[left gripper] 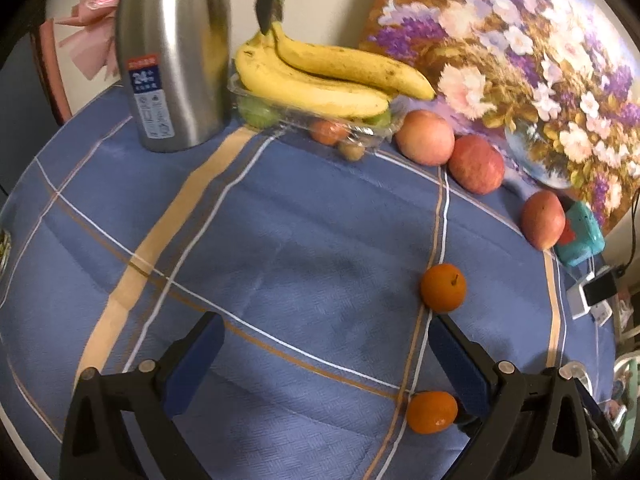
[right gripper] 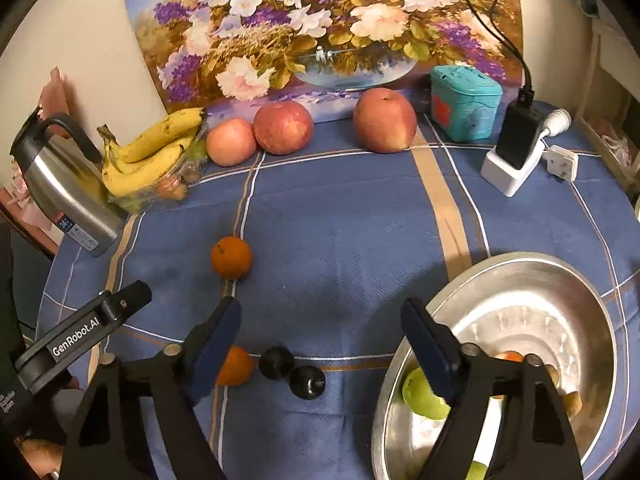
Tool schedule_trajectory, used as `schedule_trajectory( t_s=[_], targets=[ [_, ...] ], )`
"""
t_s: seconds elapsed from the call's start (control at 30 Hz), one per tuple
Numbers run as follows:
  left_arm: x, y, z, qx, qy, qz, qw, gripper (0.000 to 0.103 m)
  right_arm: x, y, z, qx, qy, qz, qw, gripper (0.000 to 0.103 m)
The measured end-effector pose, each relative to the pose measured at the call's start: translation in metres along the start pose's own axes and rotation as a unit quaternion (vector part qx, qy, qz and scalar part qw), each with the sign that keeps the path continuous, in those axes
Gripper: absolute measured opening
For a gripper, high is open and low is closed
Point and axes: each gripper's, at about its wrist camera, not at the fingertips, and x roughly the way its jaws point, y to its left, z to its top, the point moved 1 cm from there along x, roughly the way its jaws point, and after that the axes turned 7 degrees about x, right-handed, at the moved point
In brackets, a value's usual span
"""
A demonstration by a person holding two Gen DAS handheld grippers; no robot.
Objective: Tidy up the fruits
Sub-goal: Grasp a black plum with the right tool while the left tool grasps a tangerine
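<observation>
Right view only: we list a steel bowl [right gripper: 520,280] at the table's near right edge and two plums [right gripper: 292,370]. Both our grippers, left [left gripper: 324,364] and right [right gripper: 320,344], gape empty.

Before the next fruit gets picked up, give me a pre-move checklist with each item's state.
1. Right tool empty, nothing between its pads: ok.
2. Left tool open, nothing gripped: ok.
3. Metal bowl within view with room left: ok.
4. Two dark plums lying free on the cloth beneath the right tool: ok.
5. Near orange clear of the left tool's pad: cannot tell, it sits right beside it.
6. Apples untouched along the painting: ok.
</observation>
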Motion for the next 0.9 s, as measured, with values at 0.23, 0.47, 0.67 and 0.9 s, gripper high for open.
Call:
schedule_trajectory(
  t_s=[0.23,0.47,0.67,0.9],
  targets=[
    [0.012,-0.008,-0.009,0.003,0.046,-0.022,0.9987,0.103,0.013,0.001,-0.012,-0.011,0.039,0.004,0.999,0.072],
    [0.016,-0.031,-0.016,0.031,0.066,-0.046,0.9963,0.102,0.02,0.004,-0.024,-0.026,0.076,0.013,0.997,0.056],
    [0.023,-0.046,-0.025,0.035,0.095,-0.077,0.9919,0.093,0.026,0.003,-0.032,-0.024,0.098,0.016,0.995,0.055],
    [0.03,-0.054,-0.033,0.032,0.123,-0.104,0.9865,0.066,0.031,0.007,-0.038,-0.029,0.113,0.02,0.993,0.04]
  ],
)
